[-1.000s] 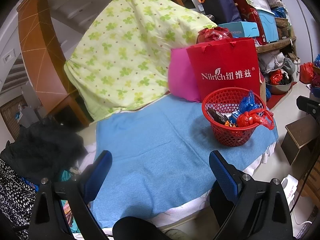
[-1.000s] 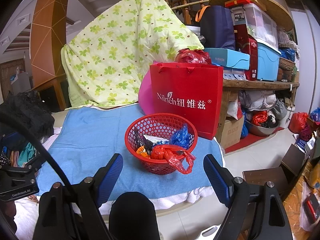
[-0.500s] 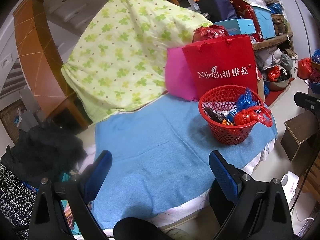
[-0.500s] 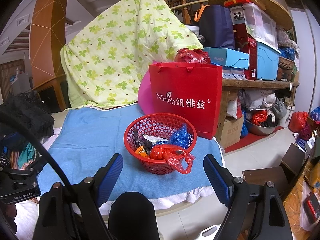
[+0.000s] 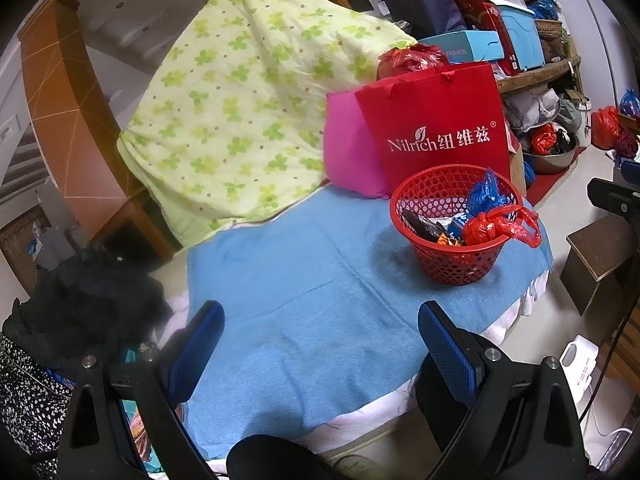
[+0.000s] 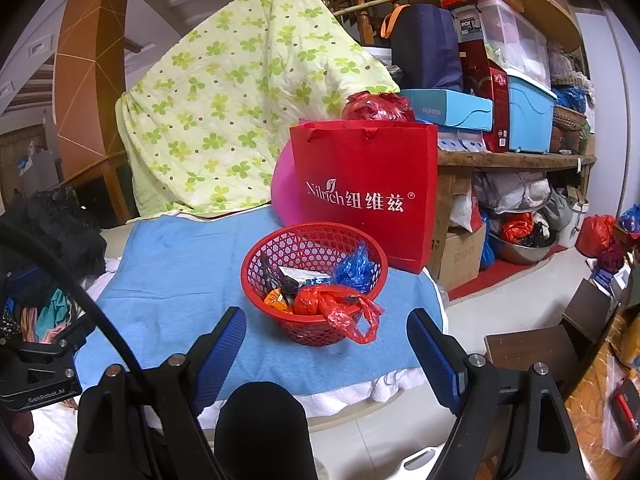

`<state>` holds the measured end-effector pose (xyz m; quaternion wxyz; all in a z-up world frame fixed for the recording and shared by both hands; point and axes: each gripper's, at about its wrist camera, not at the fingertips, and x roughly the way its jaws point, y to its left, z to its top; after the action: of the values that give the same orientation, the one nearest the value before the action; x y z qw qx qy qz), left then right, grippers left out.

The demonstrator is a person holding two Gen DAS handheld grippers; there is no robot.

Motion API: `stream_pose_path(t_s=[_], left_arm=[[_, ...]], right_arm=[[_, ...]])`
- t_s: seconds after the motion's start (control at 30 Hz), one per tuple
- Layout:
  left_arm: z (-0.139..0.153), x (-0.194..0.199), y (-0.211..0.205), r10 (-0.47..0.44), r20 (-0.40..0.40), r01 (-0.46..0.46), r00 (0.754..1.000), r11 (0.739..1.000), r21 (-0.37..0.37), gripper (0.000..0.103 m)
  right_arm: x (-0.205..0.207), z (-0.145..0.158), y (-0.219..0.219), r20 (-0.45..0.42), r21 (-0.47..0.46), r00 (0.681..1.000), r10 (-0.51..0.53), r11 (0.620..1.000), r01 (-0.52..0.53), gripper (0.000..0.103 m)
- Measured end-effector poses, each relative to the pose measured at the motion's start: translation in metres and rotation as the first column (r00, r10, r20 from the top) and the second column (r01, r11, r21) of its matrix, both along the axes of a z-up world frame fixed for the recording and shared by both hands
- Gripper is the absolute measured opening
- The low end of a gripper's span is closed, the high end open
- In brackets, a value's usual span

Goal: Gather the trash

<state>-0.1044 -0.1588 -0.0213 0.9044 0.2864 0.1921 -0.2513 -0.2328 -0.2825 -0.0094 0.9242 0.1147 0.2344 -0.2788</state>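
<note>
1. Between the earlier frames and now, almost nothing shifts: the left view tilts a touch, so the red basket (image 5: pixel 458 232) sits slightly lower in it, and the right view is unchanged.
2. Left tongs (image 5: pixel 320 344): jaws stand wide apart with nothing between them, only bare blue towel (image 5: pixel 288 280) beyond. They hang over the near edge of the bed, well apart from the basket, so they appear to wait, not reach.
3. Right tongs (image 6: pixel 326 344): jaws likewise wide and empty, framing the basket from just short of it; neither pad touches the rim. That spread would suit closing on the basket wall or on a piece of trash.
4. The basket stands upright on the towel near the bed's right edge, just in front of the red paper bag (image 6: pixel 364 188), where both hands can get to it.
5. Trash lies inside the basket: a knotted red plastic bag (image 6: pixel 332 304) with its loose end draped over the near rim, a crumpled blue bag (image 6: pixel 356 266) against the far wall, and dark and orange wrappers (image 6: pixel 276 284) at the bottom.
6. No loose trash shows on the towel, so collection looks largely done.
7. A green-patterned quilt (image 5: pixel 240 112) and a pink cushion (image 5: pixel 348 152) back the scene.
</note>
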Motion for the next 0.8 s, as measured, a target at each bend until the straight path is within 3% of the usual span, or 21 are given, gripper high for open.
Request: stream_pose_path(t_s=[0.8], left_arm=[[-0.0064, -0.0030, -0.0054, -0.014, -0.005, 0.014, 1.000, 1.000, 0.017, 0.097]], right_arm=[[-0.0015, -0.0038, -0.0062, 0.000, 0.008, 1.000, -0.005, 1.000, 0.005, 0.085]])
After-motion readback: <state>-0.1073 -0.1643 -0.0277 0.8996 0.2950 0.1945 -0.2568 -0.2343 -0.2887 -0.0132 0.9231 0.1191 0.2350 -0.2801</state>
